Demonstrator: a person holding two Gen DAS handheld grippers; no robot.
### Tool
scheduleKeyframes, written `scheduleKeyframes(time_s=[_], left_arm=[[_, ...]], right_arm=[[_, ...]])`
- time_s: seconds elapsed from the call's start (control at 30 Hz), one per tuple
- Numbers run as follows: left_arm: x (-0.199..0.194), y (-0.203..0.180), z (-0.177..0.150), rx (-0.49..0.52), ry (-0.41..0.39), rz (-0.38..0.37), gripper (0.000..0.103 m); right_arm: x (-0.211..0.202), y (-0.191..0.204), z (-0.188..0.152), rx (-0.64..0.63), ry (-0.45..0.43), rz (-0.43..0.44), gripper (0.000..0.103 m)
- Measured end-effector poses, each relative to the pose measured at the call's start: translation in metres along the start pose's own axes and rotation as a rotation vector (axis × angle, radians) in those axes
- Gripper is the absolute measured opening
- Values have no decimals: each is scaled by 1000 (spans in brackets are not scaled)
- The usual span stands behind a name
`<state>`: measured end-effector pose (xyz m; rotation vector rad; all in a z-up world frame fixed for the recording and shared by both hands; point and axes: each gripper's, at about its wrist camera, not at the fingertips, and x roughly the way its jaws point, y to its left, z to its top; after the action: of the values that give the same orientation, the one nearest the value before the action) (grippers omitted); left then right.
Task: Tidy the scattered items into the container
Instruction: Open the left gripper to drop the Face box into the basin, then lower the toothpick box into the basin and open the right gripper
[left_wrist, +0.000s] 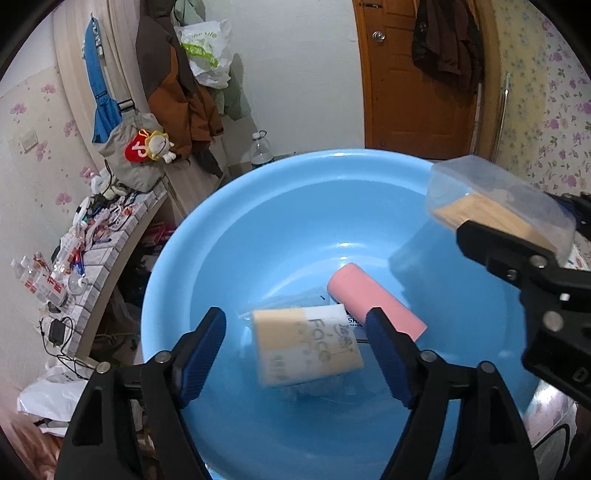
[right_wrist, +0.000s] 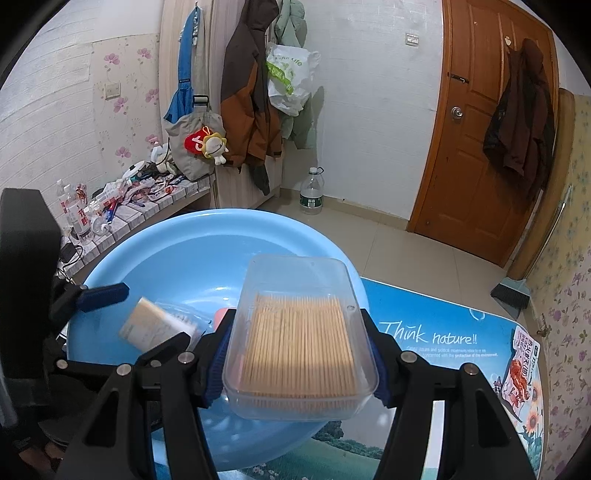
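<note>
A light blue basin (left_wrist: 229, 229) fills the left wrist view. A pink roll (left_wrist: 373, 295) lies on its bottom. A beige and white face-product pack (left_wrist: 306, 347), blurred, sits over the basin floor between my left gripper's (left_wrist: 295, 317) blue pads, which stand open and apart from it. My right gripper (right_wrist: 295, 321) is shut on a clear plastic box of toothpicks (right_wrist: 299, 339), held over the basin's right rim (right_wrist: 354, 273). That same box (left_wrist: 491, 199) shows at the upper right of the left wrist view.
The basin rests on a blue printed table mat (right_wrist: 443, 336), with a snack packet (right_wrist: 524, 373) at its right end. A cluttered tiled ledge (right_wrist: 129, 206) runs at the left. A water bottle (right_wrist: 312, 192), a wooden door (right_wrist: 480, 147) and a dustpan (right_wrist: 511, 291) stand beyond.
</note>
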<state>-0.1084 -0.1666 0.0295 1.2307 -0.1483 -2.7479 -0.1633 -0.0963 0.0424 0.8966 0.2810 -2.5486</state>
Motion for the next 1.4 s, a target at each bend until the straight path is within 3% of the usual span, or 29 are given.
scheduleKeyframes(time_s=[0.33, 0.6, 0.73, 0.9, 1.4], left_arm=[[-24, 18, -6, -68, -67, -42, 89], [-41, 31, -6, -66, -113, -6, 89], [-49, 50, -8, -123, -130, -2, 90], [-52, 71, -12, -186, -129, 12, 90], [-51, 71, -18, -198, -117, -6, 90]], right_arm=[[5, 9, -5, -17, 30, 18, 63], [11, 19, 7, -40, 51, 48, 63], [13, 21, 11, -38, 61, 62, 63], [20, 32, 12, -37, 84, 76, 63], [42, 54, -5, -64, 197, 55, 63]])
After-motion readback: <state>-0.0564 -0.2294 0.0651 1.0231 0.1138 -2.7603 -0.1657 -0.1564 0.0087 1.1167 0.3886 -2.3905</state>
